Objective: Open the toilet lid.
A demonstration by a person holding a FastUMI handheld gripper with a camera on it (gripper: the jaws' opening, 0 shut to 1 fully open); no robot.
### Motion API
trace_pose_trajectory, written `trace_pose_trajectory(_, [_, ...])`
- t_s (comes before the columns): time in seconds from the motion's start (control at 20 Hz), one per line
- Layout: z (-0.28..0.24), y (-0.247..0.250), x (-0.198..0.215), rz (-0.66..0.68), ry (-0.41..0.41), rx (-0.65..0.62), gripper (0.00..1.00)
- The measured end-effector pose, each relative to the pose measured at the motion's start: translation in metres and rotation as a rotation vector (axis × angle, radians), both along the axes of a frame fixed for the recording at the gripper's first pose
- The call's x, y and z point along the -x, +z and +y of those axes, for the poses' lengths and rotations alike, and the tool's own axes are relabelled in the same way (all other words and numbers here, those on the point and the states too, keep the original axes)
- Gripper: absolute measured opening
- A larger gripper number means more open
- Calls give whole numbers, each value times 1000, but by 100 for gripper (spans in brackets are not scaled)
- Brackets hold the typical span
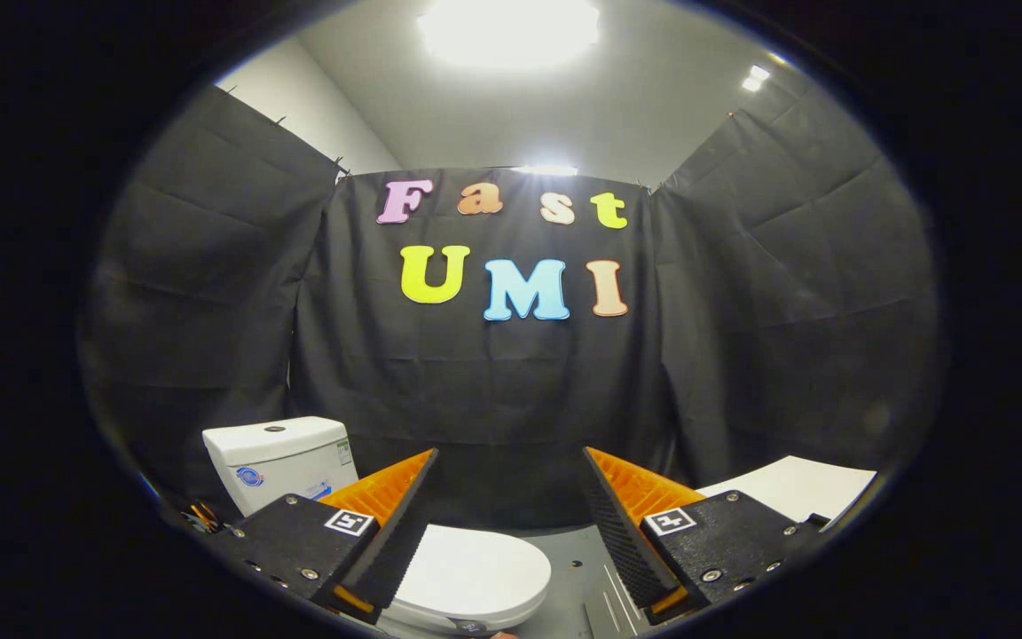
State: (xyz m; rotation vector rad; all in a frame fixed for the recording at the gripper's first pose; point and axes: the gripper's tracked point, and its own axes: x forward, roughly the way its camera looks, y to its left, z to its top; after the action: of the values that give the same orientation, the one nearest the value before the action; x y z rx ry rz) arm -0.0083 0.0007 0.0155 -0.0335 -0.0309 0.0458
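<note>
A white toilet stands low and a little left, its lid (474, 566) lying flat and closed over the bowl. Behind it rises the white cistern (280, 461), partly hidden by the left finger. My gripper (509, 461) hovers above the toilet, open wide, with nothing between its fingers. The left finger (391, 515) overlaps the lid's left part; the right finger (622, 519) is off to the lid's right, over the floor. No contact with the lid shows.
Black cloth walls close in the booth at the back and on both sides. A white flat board (795, 486) lies beyond the right finger. Grey floor (575, 568) shows to the right of the toilet. Bright ceiling lamps shine overhead.
</note>
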Motion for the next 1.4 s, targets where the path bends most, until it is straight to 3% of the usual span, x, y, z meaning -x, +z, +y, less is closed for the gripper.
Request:
trace_pose_trajectory(0.25, [2,0,-1,1,-2,-4,95])
trace_pose_trajectory(0.6, [44,-1,-11,1,47,-59,95])
trace_pose_trajectory(1.1, [128,-90,1,209,93,-157,95])
trace_pose_trajectory(1.4, [130,-143,16,310,85,-374,95])
